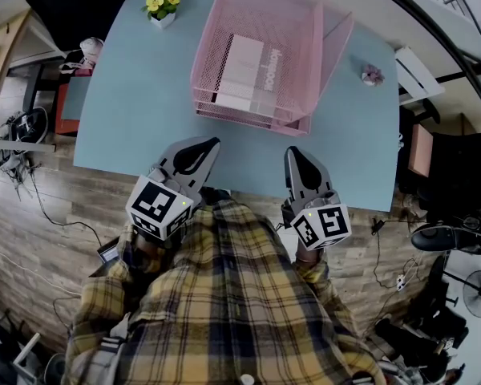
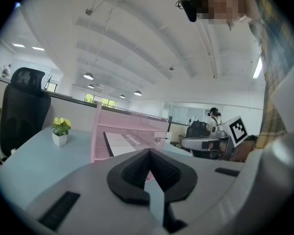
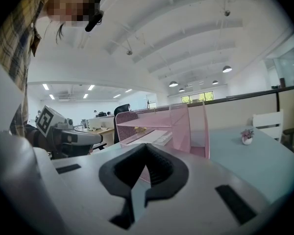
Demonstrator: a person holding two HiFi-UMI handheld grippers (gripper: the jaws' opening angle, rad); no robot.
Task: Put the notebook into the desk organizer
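Lying flat inside the pink desk organizer [image 1: 305, 79], the notebook [image 1: 242, 70] sits ahead of both grippers and well apart from them; which tier holds it is hard to tell through the mesh. Your left gripper [image 1: 211, 143] and right gripper [image 1: 293, 153] are closed on nothing. Hold them clear, so you don't nudge the organizer.

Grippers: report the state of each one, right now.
Grey two-jaw left gripper: closed, holding nothing.
Grey two-jaw right gripper: closed, holding nothing.
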